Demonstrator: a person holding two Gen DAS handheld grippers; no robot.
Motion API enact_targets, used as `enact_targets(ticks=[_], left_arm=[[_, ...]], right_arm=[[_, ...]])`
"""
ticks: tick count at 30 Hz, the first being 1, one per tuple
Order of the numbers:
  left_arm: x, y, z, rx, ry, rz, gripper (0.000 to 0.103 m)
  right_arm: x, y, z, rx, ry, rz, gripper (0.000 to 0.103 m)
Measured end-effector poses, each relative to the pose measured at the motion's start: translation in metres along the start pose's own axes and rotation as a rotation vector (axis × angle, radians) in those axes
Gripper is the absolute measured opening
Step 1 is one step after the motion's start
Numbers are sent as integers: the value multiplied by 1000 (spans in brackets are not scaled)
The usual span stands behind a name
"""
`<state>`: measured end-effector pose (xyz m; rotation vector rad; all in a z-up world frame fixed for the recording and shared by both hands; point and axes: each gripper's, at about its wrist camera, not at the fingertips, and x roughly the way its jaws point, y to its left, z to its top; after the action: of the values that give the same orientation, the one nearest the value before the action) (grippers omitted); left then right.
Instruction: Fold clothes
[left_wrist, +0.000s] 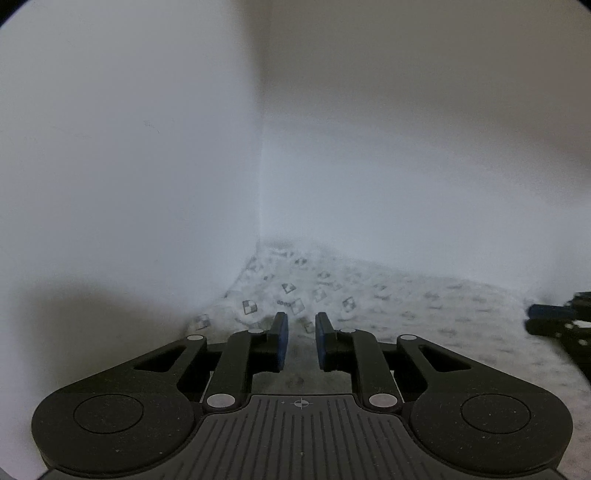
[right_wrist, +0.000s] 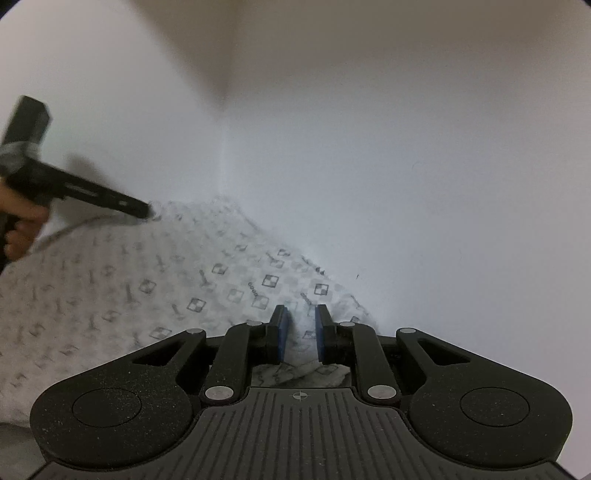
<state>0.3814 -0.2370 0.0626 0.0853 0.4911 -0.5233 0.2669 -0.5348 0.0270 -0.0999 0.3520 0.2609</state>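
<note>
The left gripper (left_wrist: 301, 334) has its jaws apart above a blurred white patterned garment (left_wrist: 369, 295) spread toward the far wall corner; the right gripper (right_wrist: 300, 330), jaws apart, straddles a fold at its right edge

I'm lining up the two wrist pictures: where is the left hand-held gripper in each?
Left wrist view: left hand-held gripper fills the bottom centre, jaws apart over the patterned cloth.
Right wrist view: it shows at far left, tip at the cloth's edge.
Shared landmark: the white wall corner.
</note>
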Motion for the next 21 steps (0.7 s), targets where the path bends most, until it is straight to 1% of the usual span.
enact_targets(ticks=[4, 7, 8, 10, 11, 12, 14, 16, 19, 21], left_arm=[[-50, -9, -20, 18, -13, -15, 17], [-87, -22, -46, 25, -36, -58, 17], [-96, -26, -55, 31, -39, -66, 17], [-96, -27, -69, 37, -8, -40, 17], [-94, -26, -75, 40, 10, -23, 18], [-92, -25, -81, 42, 29, -6, 18], [-82, -10, -87, -12, 52, 28, 18], [-80, 4, -87, -71, 51, 49, 18], [-87, 8, -89, -72, 48, 67, 17], [-97, 10, -94, -77, 45, 71, 17]], right_arm=[[-30, 38, 1, -7, -14, 106, 18], [-52, 66, 2, -12, -24, 185, 18], [-59, 75, 1, -14, -25, 211, 18], [-66, 94, -9, -26, 0, 250, 18], [-68, 102, -16, -37, 14, 254, 18], [-69, 107, -22, -49, 13, 240, 18], [-74, 107, -30, -36, 4, 224, 18], [-82, 106, -31, -29, 8, 208, 18], [-102, 103, -27, -25, 16, 173, 18], [-105, 108, -28, -29, 0, 160, 21]])
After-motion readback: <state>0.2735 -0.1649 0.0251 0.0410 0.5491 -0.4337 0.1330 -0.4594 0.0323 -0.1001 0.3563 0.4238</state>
